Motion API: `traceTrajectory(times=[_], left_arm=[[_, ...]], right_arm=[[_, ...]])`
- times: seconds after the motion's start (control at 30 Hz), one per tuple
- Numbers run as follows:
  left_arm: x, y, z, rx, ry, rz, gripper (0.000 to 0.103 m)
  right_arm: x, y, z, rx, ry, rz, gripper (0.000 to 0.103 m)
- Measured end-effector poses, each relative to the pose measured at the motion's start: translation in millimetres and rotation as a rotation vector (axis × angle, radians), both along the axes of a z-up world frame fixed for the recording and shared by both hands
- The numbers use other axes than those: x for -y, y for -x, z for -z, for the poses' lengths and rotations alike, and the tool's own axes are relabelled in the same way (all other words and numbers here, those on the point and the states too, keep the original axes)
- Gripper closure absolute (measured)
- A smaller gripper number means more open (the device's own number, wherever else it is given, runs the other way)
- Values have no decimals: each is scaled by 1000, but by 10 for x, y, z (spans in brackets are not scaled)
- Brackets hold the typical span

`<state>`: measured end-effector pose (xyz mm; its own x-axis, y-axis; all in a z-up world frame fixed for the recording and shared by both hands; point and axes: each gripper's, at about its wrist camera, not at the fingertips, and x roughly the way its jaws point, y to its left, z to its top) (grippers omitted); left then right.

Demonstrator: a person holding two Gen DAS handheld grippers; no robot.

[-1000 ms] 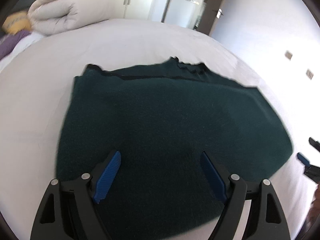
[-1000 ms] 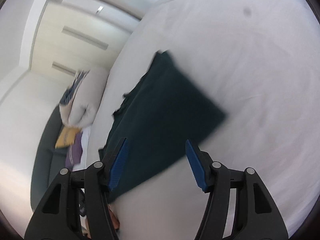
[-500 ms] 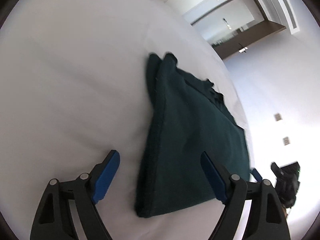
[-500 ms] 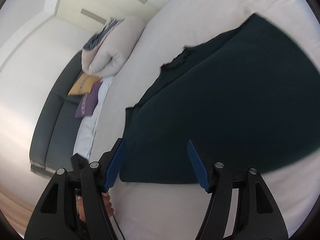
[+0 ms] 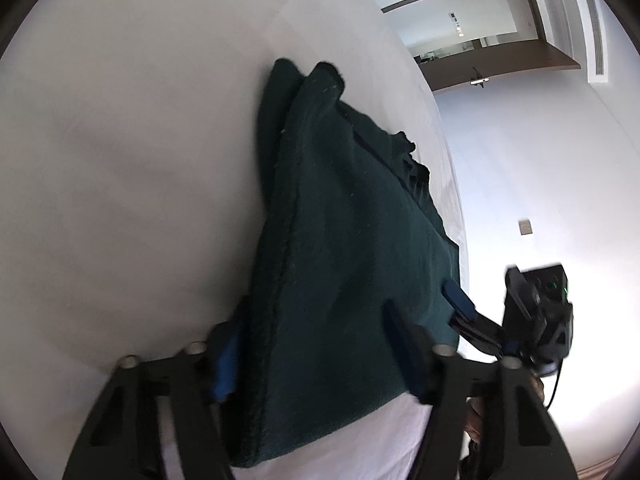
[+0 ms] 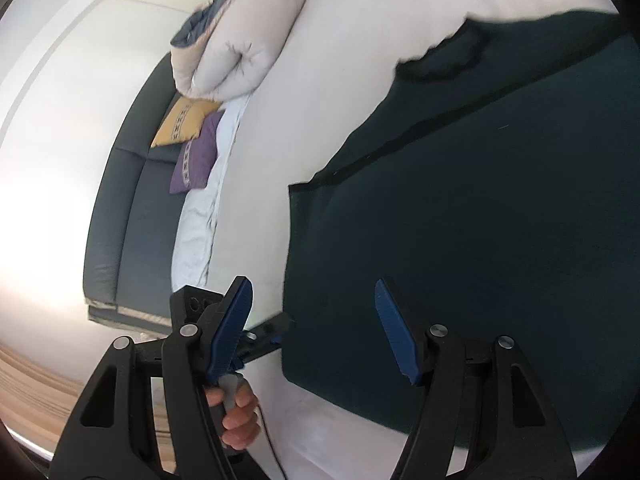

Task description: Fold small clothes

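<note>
A dark green knitted garment lies folded flat on the white bed. My left gripper straddles its near corner. Its jaws are closing with the cloth's edge between them, and the blue pads do not visibly pinch it. In the right wrist view the garment fills the right half. My right gripper hovers open over the garment's other near corner. The right gripper also shows in the left view at the garment's right side. A hand holds the left gripper.
A rolled white duvet sits at the head of the bed. Beside the bed stands a dark sofa with a yellow cushion and a purple cushion. Wooden floor lies beyond. A white wall with a socket borders the other side.
The left gripper swung from over the garment's middle to its left edge, rolled, and its jaws narrowed around that edge. The right gripper moved in over the garment's near corner.
</note>
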<state>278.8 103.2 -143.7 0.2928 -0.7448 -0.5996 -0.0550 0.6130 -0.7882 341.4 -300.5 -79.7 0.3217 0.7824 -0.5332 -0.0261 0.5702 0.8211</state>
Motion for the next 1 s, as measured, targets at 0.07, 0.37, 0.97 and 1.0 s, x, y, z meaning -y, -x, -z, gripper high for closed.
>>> traceTrajectory(times=[0.07, 0.37, 0.97, 1.0], left_arm=[[-38, 5, 81, -17, 30, 4, 68], [-142, 61, 197, -23, 122, -38, 90], [1195, -43, -973, 162, 19, 92, 91], [1365, -58, -1010, 170, 17, 113, 91]], right_arm=[[-112, -104, 83, -24, -8, -17, 40], [-447, -377, 571, -74, 26, -57, 41], [792, -253, 311, -29, -235, 84, 28], [998, -229, 290, -23, -252, 113, 27]])
